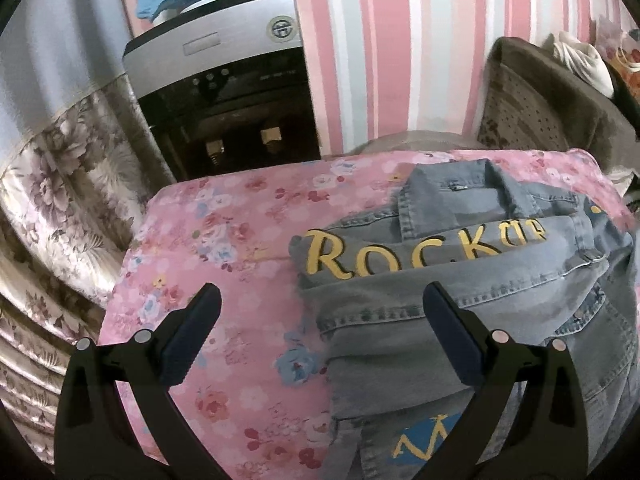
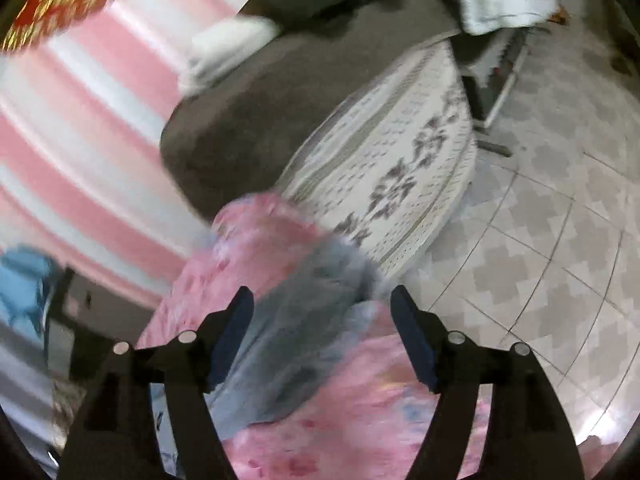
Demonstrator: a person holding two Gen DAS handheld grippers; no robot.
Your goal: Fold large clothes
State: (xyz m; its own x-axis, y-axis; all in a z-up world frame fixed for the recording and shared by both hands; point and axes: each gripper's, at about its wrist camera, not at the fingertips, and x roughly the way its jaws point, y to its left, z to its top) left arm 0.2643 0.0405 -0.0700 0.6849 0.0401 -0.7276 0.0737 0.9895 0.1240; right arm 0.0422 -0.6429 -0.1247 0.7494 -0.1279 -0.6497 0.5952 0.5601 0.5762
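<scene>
A grey-blue denim jacket (image 1: 460, 280) with yellow "ROCK" lettering lies partly folded on a pink floral cover (image 1: 208, 240), collar at the far side. My left gripper (image 1: 320, 300) is open and empty, above the jacket's left edge, one finger over the cover and one over the denim. In the blurred right wrist view, a strip of the jacket (image 2: 304, 320) runs across the cover (image 2: 360, 420). My right gripper (image 2: 322, 304) is open and empty, just above that denim.
A water dispenser (image 1: 224, 92) stands behind the cover against a pink striped wall (image 1: 400, 40). A floral curtain (image 1: 60, 208) hangs left. A brown sofa with a patterned cushion (image 2: 380, 168) sits beyond. Tiled floor (image 2: 540, 260) lies to the right.
</scene>
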